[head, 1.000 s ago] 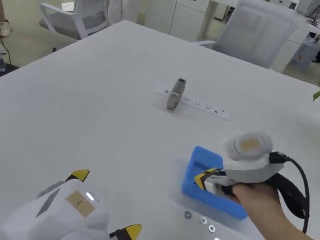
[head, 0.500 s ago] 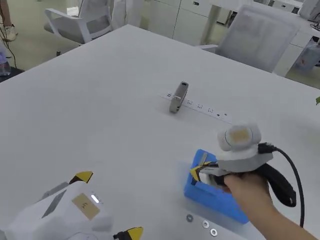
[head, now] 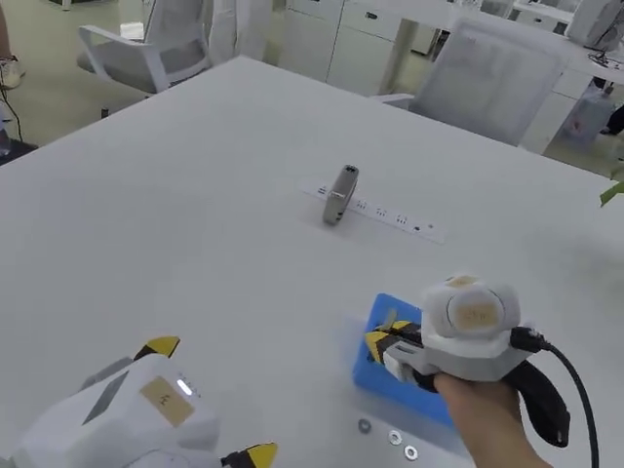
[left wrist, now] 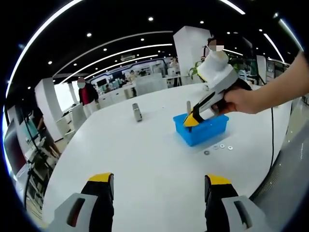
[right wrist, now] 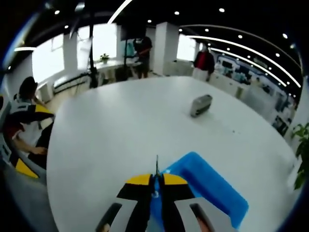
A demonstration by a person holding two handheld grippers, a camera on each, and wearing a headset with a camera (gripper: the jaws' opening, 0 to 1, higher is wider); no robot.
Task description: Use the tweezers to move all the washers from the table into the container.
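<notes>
My right gripper [head: 382, 341] hovers over the left end of the blue container [head: 373, 373], its jaws shut on thin metal tweezers [right wrist: 156, 170] whose tip pokes out ahead. From the left gripper view the right gripper [left wrist: 189, 121] hangs just above the container [left wrist: 200, 133]. A short row of small washers [head: 394, 438] lies on the white table just in front of the container, also seen as washers [left wrist: 218, 147]. My left gripper [head: 208, 400] rests low at the near left, open with nothing between its yellow-tipped fingers [left wrist: 101, 178].
A grey block [head: 338, 192] stands on a white power strip [head: 400, 216] mid-table, beyond the container. Office chairs [head: 487, 73] stand along the table's far edge. People stand far off in the room.
The right gripper with the tweezers has edged slightly toward the container's left end. The left gripper has stayed put. The head camera has shifted a little.
</notes>
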